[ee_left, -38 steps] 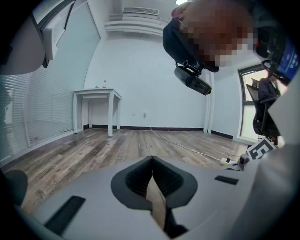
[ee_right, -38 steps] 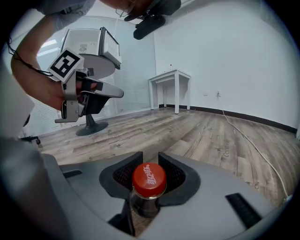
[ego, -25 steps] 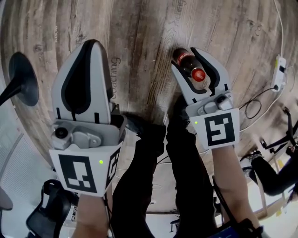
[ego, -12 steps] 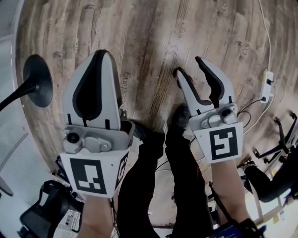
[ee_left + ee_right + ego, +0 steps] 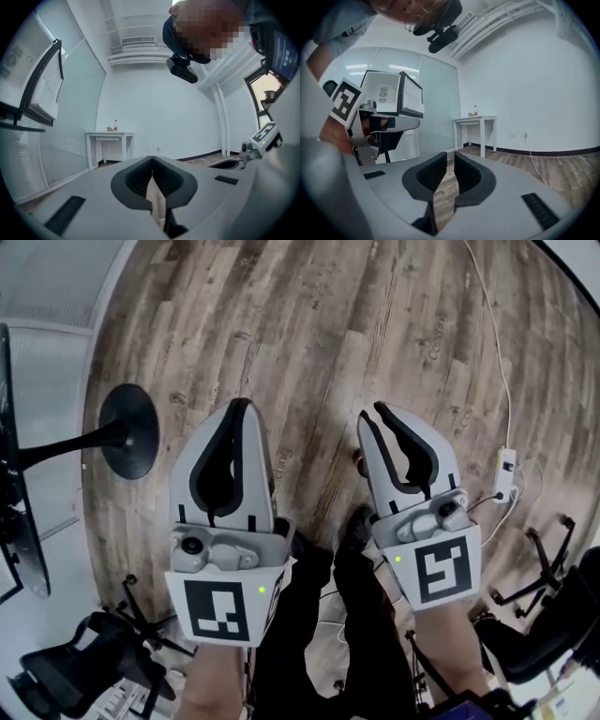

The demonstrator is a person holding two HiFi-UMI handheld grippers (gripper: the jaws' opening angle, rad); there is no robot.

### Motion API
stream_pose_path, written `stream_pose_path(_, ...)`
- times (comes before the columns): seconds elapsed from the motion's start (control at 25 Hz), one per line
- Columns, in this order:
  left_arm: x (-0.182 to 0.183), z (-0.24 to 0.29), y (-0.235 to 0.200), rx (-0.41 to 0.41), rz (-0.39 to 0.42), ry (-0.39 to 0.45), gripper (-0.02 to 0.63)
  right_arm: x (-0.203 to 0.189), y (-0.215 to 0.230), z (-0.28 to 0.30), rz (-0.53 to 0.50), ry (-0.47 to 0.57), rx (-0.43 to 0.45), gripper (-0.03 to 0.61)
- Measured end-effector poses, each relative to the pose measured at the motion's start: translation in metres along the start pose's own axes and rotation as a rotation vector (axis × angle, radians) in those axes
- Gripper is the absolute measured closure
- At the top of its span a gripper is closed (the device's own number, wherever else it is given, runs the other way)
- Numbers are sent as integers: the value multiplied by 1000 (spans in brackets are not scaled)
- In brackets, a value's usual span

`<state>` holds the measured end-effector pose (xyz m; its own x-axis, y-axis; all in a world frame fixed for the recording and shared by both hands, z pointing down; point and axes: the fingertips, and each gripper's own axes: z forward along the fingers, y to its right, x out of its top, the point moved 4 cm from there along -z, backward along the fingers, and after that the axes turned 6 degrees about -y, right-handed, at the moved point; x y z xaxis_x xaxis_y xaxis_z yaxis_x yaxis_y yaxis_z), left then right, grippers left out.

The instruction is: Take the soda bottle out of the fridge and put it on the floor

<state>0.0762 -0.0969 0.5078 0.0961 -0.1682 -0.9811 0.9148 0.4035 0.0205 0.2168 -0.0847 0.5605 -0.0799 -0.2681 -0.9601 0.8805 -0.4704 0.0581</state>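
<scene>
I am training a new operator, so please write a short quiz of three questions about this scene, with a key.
1. True or false: the left gripper holds a bottle.
2. In the head view, which thing stands on the floor to the left of the left gripper? A: a round black base. B: a fridge. C: a box.
3. What is between the jaws of the right gripper?
Key: 1. False; its jaws are together, with nothing in them. 2. A. 3. Nothing; the jaws are closing, with a narrow gap between them.
</scene>
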Motion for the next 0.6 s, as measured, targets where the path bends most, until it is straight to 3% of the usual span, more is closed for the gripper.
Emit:
stream_pose_path(0.24, 131, -34, -18, 41, 12, 92, 602, 149, -28, -14, -42, 106, 15, 562)
stream_pose_path(0.6, 306, -101, -38, 130, 34, 210, 602, 343, -74, -67, -129, 221, 38, 565)
